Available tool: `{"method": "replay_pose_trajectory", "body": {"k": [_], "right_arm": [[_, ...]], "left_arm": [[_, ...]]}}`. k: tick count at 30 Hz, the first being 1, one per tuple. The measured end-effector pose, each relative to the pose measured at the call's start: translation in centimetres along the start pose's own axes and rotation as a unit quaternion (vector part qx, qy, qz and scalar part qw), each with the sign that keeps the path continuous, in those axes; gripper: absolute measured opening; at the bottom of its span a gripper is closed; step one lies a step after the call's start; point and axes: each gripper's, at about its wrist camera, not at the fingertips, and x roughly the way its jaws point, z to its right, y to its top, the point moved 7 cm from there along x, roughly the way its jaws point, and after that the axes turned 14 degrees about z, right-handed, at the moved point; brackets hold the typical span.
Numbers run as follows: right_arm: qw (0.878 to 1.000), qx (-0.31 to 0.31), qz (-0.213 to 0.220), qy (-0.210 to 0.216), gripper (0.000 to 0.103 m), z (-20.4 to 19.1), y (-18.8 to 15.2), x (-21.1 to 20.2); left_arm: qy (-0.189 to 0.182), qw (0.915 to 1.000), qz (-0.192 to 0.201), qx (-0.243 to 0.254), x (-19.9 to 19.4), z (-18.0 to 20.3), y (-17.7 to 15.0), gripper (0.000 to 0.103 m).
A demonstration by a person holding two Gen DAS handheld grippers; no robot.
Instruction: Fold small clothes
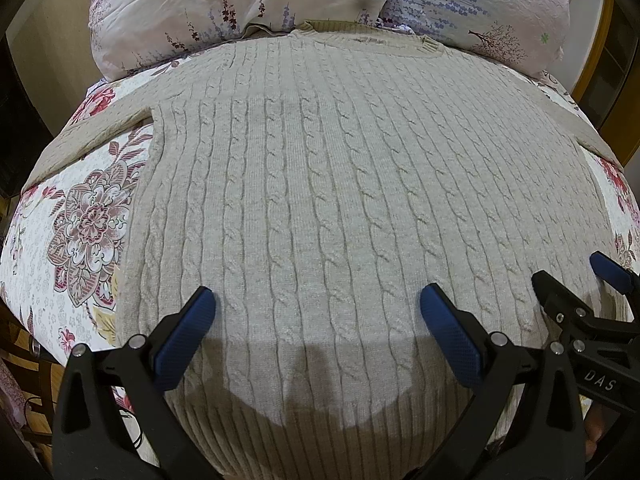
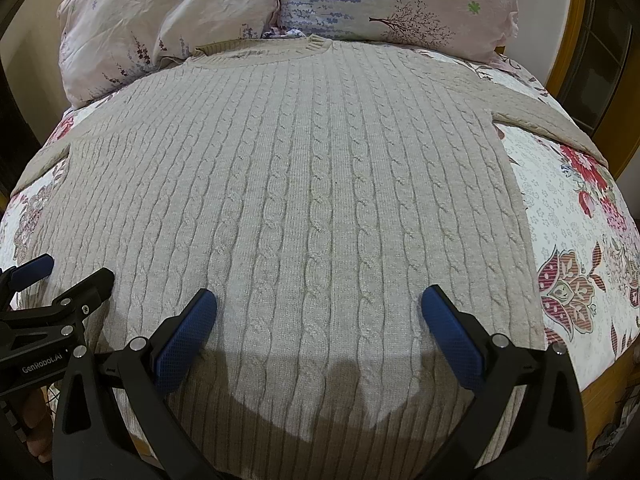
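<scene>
A beige cable-knit sweater [image 1: 320, 184] lies flat on the bed, neck toward the pillows, ribbed hem nearest me, sleeves spread to both sides; it also fills the right wrist view [image 2: 304, 200]. My left gripper [image 1: 316, 304] is open and empty, hovering above the lower left part of the sweater. My right gripper [image 2: 318, 304] is open and empty above the lower right part. The right gripper shows at the right edge of the left wrist view [image 1: 576, 280], and the left gripper at the left edge of the right wrist view [image 2: 68, 272].
A floral bedspread [image 1: 80, 216] covers the bed under the sweater. Two pale floral pillows [image 1: 240, 12] [image 2: 400, 0] lie at the head of the bed behind the neckline. A wooden bed frame [image 2: 568, 40] stands at the right. Wooden floor [image 1: 36, 424] shows at the lower left.
</scene>
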Motion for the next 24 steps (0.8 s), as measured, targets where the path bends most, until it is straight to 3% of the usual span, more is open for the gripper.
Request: {"method": "replay_pose_trajectory", "body": {"k": [24], "right_arm": [[1.000, -0.017, 0.007, 0.015, 0.102, -0.18, 0.31, 0.03]], "left_arm": [[0.001, 1.0000, 0.009, -0.001, -0.09, 0.62, 0.09, 0.101]]}}
